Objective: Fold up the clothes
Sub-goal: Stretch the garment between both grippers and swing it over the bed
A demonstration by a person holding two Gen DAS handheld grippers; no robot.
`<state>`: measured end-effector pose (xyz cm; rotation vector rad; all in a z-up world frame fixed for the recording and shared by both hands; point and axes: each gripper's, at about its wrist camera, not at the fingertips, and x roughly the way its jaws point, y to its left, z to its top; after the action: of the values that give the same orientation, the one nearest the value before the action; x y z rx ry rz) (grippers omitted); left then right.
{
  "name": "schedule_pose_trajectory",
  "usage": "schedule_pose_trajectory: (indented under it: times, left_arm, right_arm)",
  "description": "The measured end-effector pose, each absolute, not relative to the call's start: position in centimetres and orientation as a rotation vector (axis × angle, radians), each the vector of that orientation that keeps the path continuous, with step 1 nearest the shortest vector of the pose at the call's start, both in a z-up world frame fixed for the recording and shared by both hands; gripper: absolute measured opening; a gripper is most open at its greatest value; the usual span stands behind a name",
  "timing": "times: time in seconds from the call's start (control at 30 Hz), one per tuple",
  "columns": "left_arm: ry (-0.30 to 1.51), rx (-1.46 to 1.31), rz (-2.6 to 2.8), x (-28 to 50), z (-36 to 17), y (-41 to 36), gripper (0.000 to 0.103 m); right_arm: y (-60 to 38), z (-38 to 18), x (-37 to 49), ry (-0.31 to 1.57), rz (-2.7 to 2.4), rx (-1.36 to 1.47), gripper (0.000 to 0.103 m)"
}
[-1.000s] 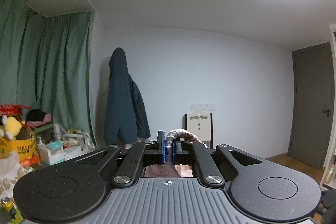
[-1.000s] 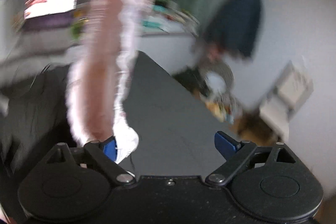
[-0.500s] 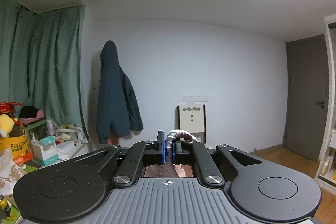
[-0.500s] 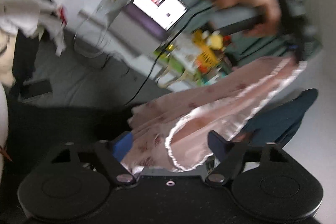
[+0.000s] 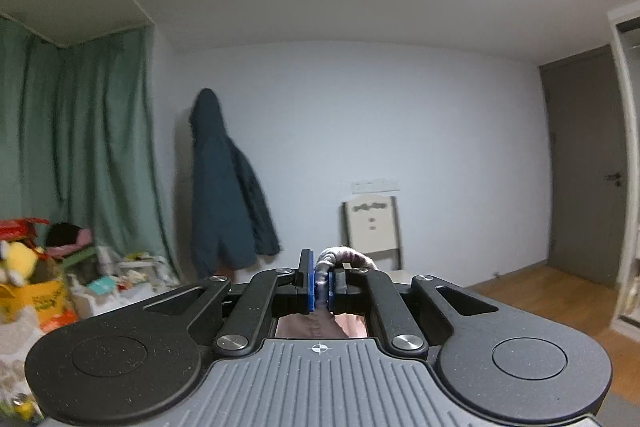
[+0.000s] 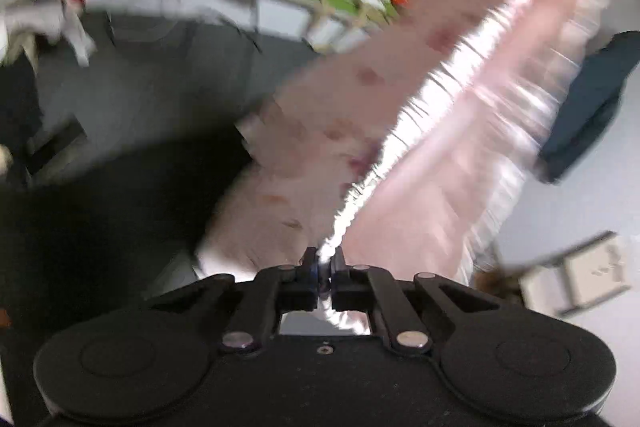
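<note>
Pink garment [image 6: 420,131], floral with a white frilly edge, is pinched at both ends: the right claw [image 6: 324,273] is closed tight on the frill near the camera, and the cloth stretches up and away to the far right, blurred, above a dark surface [image 6: 120,195]. The left claw [image 5: 319,281] is likewise clamped on a small bunched fold of the same fabric, held up in the air facing a white wall, with a dark coat [image 5: 224,187] hanging left, green curtains [image 5: 80,139] farther left, and a door [image 5: 580,167] at right.

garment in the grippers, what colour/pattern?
Pale pink garment with small darker reddish motifs and a white frilled edge; clearest in right wrist view.
</note>
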<state>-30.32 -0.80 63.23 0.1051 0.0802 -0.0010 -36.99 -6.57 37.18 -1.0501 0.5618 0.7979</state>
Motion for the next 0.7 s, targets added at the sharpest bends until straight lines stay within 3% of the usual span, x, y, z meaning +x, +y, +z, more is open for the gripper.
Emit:
schedule_pose_trajectory:
  times: [0.2, 0.7]
  left_arm:
    - [0.055, 0.040, 0.041, -30.2, 63.7, 1.8, 0.006]
    - [-0.132, 0.004, 0.069, -35.4, 69.9, 2.3, 0.006]
  right_arm:
    - [-10.9, 45.4, -36.0, 0.423, 0.254, -1.281, 0.005]
    - [-12.5, 53.4, -36.4, -0.177, -0.484, -1.469, 0.005]
